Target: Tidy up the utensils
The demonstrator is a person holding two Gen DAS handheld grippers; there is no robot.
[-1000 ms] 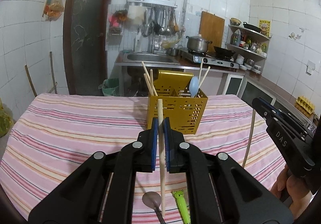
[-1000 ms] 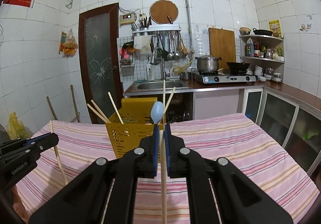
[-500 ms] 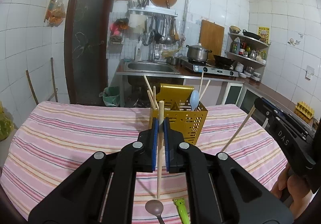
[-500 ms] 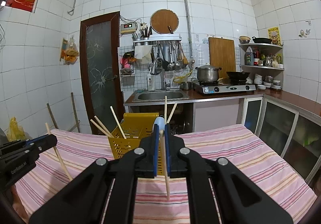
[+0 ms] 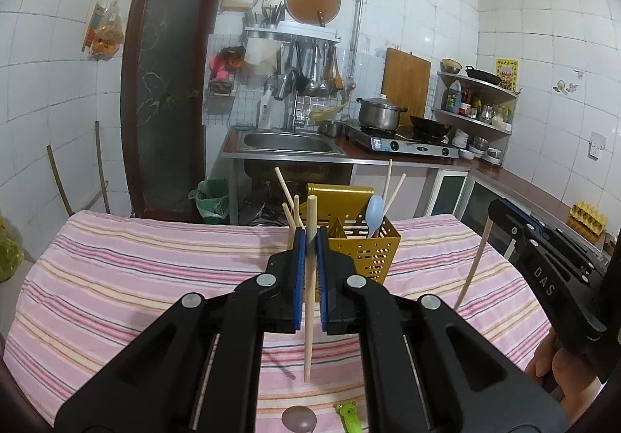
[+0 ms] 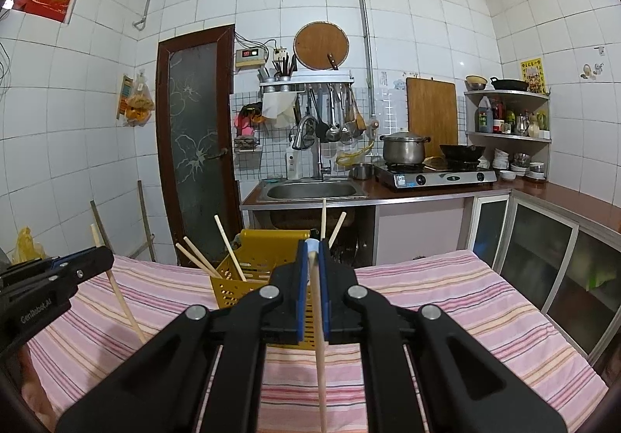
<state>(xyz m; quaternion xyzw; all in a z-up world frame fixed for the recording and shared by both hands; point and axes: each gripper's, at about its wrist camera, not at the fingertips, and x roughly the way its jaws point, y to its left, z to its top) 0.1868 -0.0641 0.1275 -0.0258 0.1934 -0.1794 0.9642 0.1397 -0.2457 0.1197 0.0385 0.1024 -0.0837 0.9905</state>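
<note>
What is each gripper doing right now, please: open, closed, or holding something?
Left gripper: closed on a wooden chopstick, held upright above the table.
Right gripper: closed on another wooden chopstick, also roughly upright.

Pale bare-wood chopstick, matt and smooth. Holder glossy yellow plastic, perforated. Tablecloth soft striped cloth, matt. Left gripper matt black plastic with blue pads and shiny metal rivets. Spoon smooth pale-blue plastic. Pot brushed metal; wall tiles glossy white
</note>
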